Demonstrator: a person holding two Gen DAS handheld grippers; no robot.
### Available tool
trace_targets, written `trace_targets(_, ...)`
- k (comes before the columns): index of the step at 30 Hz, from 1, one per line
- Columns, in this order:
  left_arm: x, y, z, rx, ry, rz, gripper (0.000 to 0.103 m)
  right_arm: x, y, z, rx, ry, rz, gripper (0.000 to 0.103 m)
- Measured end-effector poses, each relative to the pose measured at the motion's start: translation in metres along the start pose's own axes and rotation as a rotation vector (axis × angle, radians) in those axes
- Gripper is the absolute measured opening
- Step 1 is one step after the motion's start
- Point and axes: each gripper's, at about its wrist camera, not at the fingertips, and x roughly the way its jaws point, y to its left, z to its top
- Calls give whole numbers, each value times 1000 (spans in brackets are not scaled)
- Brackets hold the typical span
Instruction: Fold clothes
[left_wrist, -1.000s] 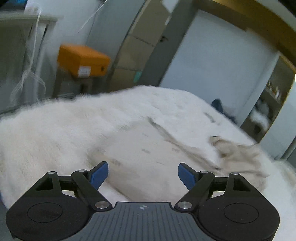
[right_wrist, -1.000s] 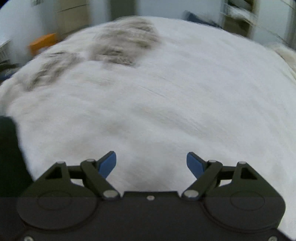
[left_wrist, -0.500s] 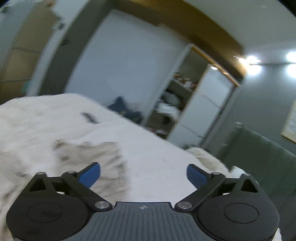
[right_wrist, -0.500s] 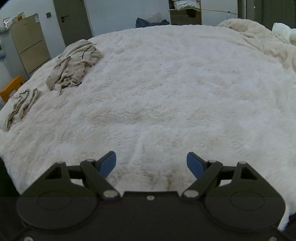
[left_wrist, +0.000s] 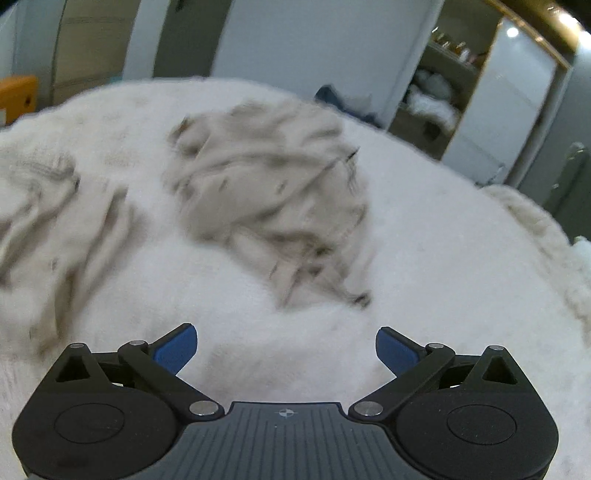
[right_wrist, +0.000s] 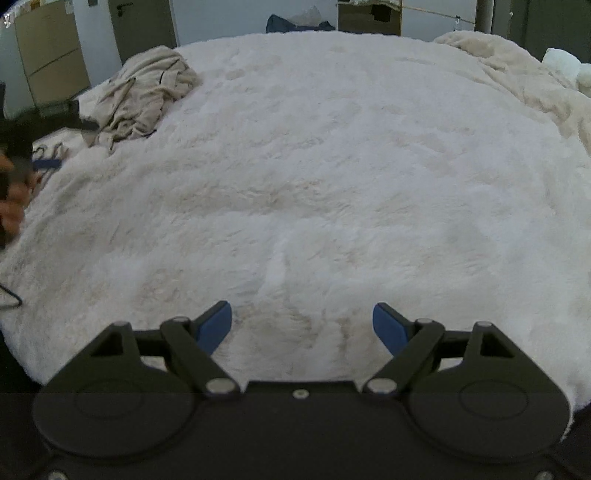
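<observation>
The left gripper (left_wrist: 286, 345) hangs with its jaws spread wide and nothing between them, low in the frame, just short of a crumpled beige garment (left_wrist: 273, 192) that fills the centre and upper centre of the left wrist view. The right gripper (right_wrist: 302, 325) is likewise spread and empty, over bare white fleece blanket (right_wrist: 332, 166); in that view the same garment (right_wrist: 146, 94) sits at the upper left, well apart from it.

The garment lies bunched, not folded. A 2nd beige piece (left_wrist: 48, 206) lies at the left of the left wrist view, near the 1st but apart.

Risks, as I judge them: the left view is blurred, so hems and corners are hard to pick out, and a pinch could take several layers, or the long pile beneath. The 2 pieces share a colour, so the wrong one could be grabbed.

Its long axis seems to run from upper left to lower right in the left view; which end is the collar or hem I cannot tell.
</observation>
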Motion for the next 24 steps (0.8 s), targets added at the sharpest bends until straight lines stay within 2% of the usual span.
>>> trace_targets(4, 6, 18, 4, 1, -9, -21, 103, 18, 22, 13, -12, 15, -7, 83)
trace_targets(8, 2, 33, 8, -35, 7, -39, 103, 29, 59, 30, -61, -2, 20, 83)
trace_targets(11, 6, 49, 13, -90, 1, -39, 103, 40, 99, 46, -116, -26, 52, 83)
trace_targets(14, 10, 66, 13, -157, -2, 0, 103, 51, 127, 61, -144, -47, 87, 83)
trace_targets(16, 12, 77, 13, -210, 6, -17, 103, 63, 150, 76, -169, -68, 124, 83)
trace_targets(21, 9, 85, 18, -227, -10, -46, 103, 84, 192, 128, -234, -146, 148, 83)
trace_targets(24, 8, 94, 21, -269, -22, -46, 103, 95, 217, 178, -222, -192, 174, 84)
